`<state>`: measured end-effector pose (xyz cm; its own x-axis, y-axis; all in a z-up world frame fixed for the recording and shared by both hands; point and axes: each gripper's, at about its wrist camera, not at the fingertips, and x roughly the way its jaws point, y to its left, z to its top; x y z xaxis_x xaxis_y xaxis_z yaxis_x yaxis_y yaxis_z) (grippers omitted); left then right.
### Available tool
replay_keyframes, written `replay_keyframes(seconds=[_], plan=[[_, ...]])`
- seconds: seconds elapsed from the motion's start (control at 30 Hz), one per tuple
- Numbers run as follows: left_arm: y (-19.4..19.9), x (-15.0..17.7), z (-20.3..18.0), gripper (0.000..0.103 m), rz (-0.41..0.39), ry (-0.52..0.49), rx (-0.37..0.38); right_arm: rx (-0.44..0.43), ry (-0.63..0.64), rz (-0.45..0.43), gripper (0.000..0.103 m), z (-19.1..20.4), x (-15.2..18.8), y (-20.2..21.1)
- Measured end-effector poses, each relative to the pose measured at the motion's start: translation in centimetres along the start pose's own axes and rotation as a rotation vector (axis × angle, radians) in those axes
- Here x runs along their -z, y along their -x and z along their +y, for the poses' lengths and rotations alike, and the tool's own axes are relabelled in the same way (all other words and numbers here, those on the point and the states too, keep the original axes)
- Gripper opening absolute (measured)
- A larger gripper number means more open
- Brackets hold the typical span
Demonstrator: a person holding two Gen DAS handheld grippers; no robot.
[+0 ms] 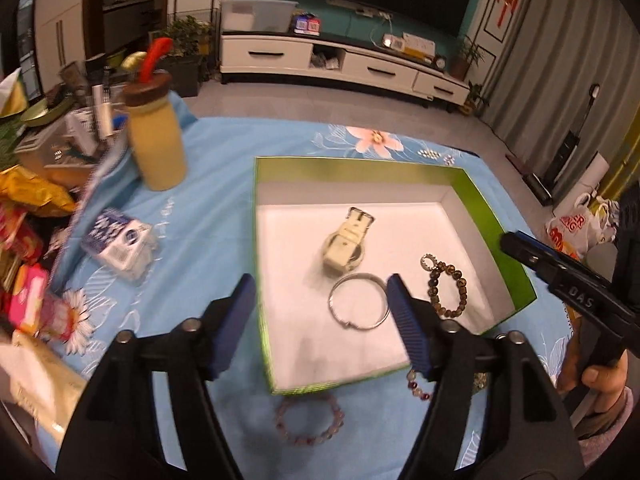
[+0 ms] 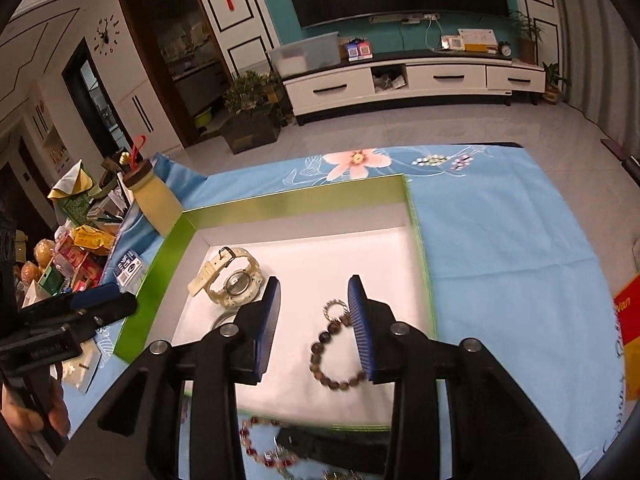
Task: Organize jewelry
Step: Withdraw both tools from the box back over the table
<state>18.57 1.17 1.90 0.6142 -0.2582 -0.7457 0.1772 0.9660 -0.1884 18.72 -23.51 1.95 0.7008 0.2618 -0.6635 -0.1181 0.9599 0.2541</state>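
Three pieces already lie in the green-walled box (image 1: 496,216) at mid-frame of the left wrist view: a pale watch (image 1: 346,246), a silver bangle (image 1: 359,302) just below it, and a dark bead bracelet (image 1: 448,290) to the right. Two more wait on the blue floral cloth of the worktop (image 1: 208,184) at the lower edge: a pink bead bracelet (image 1: 310,420) below the box's near wall and a red bead bracelet (image 2: 266,446), partly hidden behind the gripper bodies.

Both the left gripper (image 1: 320,316) and the right gripper (image 2: 314,322) hover with jaws released and empty. The likely next step is fetching a loose bracelet; coming down steeply so one finger lands inside the loop should help, since beads roll and the cloth may bunch.

The near wall stands between bracelets and box, so a lift over it is needed. The yellow bottle (image 1: 158,148) and snack clutter at upper left are well apart.
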Motion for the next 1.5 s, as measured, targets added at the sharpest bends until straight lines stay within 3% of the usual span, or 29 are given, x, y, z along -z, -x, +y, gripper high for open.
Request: replay_keyframes(seconds=[0.23,0.47,0.73,0.9,1.1,1.2,1.37,1.5], plan=[[3.7,3.3,1.9,0.088,-0.036,0.062,-0.023,0.006,0.004,-0.041,0.043,-0.3,2.2,4.8],[6.0,7.2,2.1,0.101,-0.033,0.049,-0.064,0.028,0.024,-0.007,0.05,0.4,5.8,7.3],[5.6,11.0,1.4,0.101,0.066,0.029,-0.051,0.064,0.036,0.116,0.05,1.1,11.3,7.2],[6.0,12.8,1.2,0.101,0.063,0.027,-0.04,0.049,0.027,0.173,0.05,1.4,13.9,7.0],[6.8,14.4,1.5,0.101,0.015,-0.004,-0.019,0.049,0.019,0.165,0.05,1.4,14.6,7.8],[6.5,14.7,1.8,0.101,0.047,-0.01,-0.022,0.049,0.025,0.156,0.05,1.5,14.7,8.0],[5.5,14.6,2.8,0.101,0.115,0.057,0.103,0.042,0.04,0.151,0.05,2.1,14.7,8.0],[4.7,14.2,2.7,0.101,0.136,0.077,0.043,0.05,0.069,0.143,0.05,2.6,14.8,7.8]])
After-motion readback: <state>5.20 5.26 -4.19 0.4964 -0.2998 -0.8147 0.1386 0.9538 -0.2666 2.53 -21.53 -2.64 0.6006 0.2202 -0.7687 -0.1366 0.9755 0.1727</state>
